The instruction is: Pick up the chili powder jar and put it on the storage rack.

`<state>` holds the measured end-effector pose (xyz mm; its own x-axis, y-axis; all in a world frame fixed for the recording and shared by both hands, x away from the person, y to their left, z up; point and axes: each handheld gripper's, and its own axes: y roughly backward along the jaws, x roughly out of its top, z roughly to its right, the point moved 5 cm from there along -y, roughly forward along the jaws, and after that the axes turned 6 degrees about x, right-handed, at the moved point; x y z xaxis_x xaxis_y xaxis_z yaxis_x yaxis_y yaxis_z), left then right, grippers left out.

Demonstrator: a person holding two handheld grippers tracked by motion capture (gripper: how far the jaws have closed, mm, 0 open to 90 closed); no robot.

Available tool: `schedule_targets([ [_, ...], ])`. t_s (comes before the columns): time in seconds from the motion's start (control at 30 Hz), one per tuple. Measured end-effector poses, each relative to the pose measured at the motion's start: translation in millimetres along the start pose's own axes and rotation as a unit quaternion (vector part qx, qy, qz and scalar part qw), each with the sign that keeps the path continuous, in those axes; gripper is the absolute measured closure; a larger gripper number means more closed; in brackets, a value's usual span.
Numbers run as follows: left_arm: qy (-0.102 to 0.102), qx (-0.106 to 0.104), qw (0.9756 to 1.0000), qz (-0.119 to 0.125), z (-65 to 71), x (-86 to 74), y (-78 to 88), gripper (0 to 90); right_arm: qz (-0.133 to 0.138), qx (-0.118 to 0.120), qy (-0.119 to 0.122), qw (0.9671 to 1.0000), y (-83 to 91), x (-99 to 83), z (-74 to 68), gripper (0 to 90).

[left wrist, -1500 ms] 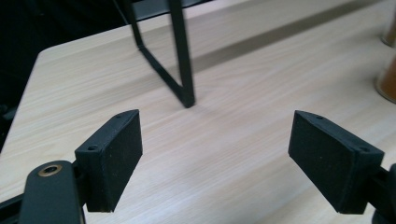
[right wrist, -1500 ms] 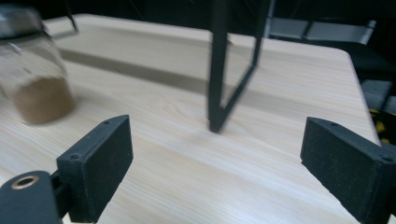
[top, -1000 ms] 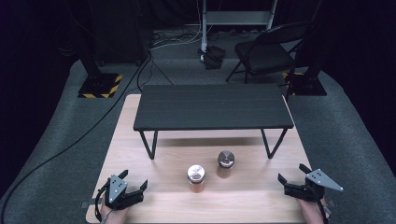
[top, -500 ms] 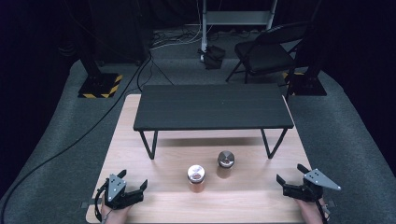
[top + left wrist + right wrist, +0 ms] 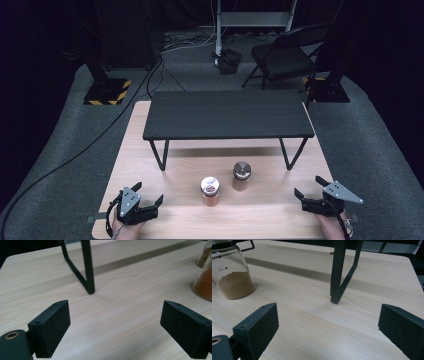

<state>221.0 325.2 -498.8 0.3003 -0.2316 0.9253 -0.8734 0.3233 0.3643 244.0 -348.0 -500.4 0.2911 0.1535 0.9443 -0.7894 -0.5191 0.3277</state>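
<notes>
Two jars (image 5: 210,190) (image 5: 241,175) on table (image 5: 260,215) before small bench (image 5: 227,115); grippers (image 5: 148,206) (image 5: 306,196) at near corners

I am holding the left gripper (image 5: 148,196) low at the near left corner of the wooden table (image 5: 270,210), its jaws standing wide apart and gripping nothing. I am holding the right gripper (image 5: 309,186) at the table's near right corner, jaws likewise spread wide.
</notes>
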Motion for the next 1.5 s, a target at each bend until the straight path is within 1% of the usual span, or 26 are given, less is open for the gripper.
schedule_targets([
  [0.2,-0.019,-0.018,0.9996,-0.003,8.2,4.9,-2.7,9.4,-0.001,0.002,0.001,1.0,0.0,0.1,0.5,2.7],
  [0.33,-0.024,-0.031,0.9992,-0.004,12.3,7.3,-4.4,9.5,-0.001,0.002,0.002,1.0,-0.1,0.2,0.3,2.9],
  [0.47,-0.026,-0.048,0.9985,-0.001,16.7,9.9,-6.1,9.5,-0.001,0.002,0.003,1.0,-0.2,0.3,0.2,3.1],
  [0.63,-0.03,-0.076,0.9966,0.005,22.4,13.2,-8.8,9.4,-0.001,0.002,0.002,1.0,-0.2,0.2,0.1,3.3],
  [0.73,-0.028,-0.089,0.9956,0.007,26.2,15.3,-11.0,9.3,-0.001,0.001,-0.001,1.0,-0.1,0.3,0.6,3.3],
  [0.9,-0.036,-0.103,0.9939,0.008,32.8,19.9,-13.3,9.3,-0.002,0.004,0.001,1.0,-0.1,0.4,1.0,3.4],
  [0.93,-0.038,-0.109,0.9933,0.009,35.1,22.0,-14.4,9.3,-0.002,0.005,0.001,1.0,-0.2,0.5,1.1,3.4],
  [1.17,-0.039,-0.123,0.9916,0.008,41.6,28.1,-18.7,9.4,0.0,0.005,0.001,1.0,0.1,0.1,1.2,3.5],
  [1.3,-0.044,-0.129,0.9906,0.008,46.2,31.6,-21.5,9.7,-0.001,0.006,0.002,1.0,0.2,0.0,1.1,3.6],
  [1.5,-0.046,-0.136,0.9896,0.007,54.8,37.1,-30.5,9.7,-0.002,0.006,0.001,1.0,-0.1,0.6,1.4,3.6],
])
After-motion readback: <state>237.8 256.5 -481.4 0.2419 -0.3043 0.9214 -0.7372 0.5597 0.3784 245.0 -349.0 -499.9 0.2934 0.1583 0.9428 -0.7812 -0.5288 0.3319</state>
